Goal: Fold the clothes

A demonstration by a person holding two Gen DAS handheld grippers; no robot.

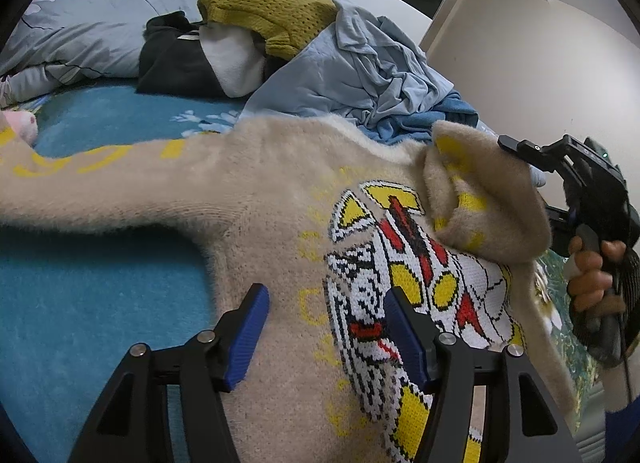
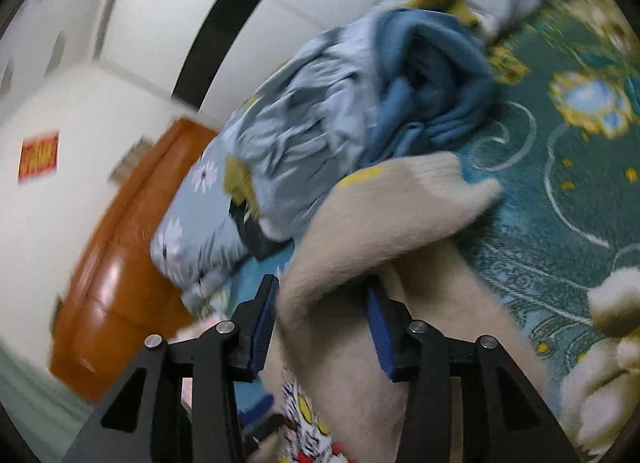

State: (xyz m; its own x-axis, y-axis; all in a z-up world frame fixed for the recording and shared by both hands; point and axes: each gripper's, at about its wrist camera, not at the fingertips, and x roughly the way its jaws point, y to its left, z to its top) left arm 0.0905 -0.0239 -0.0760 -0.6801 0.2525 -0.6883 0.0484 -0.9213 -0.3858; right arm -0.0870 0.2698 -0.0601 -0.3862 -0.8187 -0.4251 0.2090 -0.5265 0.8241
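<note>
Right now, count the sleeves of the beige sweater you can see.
2. One sleeve lies stretched out flat over the blue blanket; the other sleeve is lifted and folded over the chest, in the right gripper.

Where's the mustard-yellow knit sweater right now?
In the left wrist view, the mustard-yellow knit sweater sits at top centre, on the clothes pile at the far side of the bed, above a white garment and left of the crumpled light blue shirt.

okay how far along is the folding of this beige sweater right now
Early. Done: the beige sweater lies spread on the blue blanket. In hand: the right gripper carries one sleeve in over the chest graphic; how firmly it grips is unclear. The left gripper is open above the body. Left: the other sleeve is still stretched out, and the pile of clothes behind looks unfolded.
</note>
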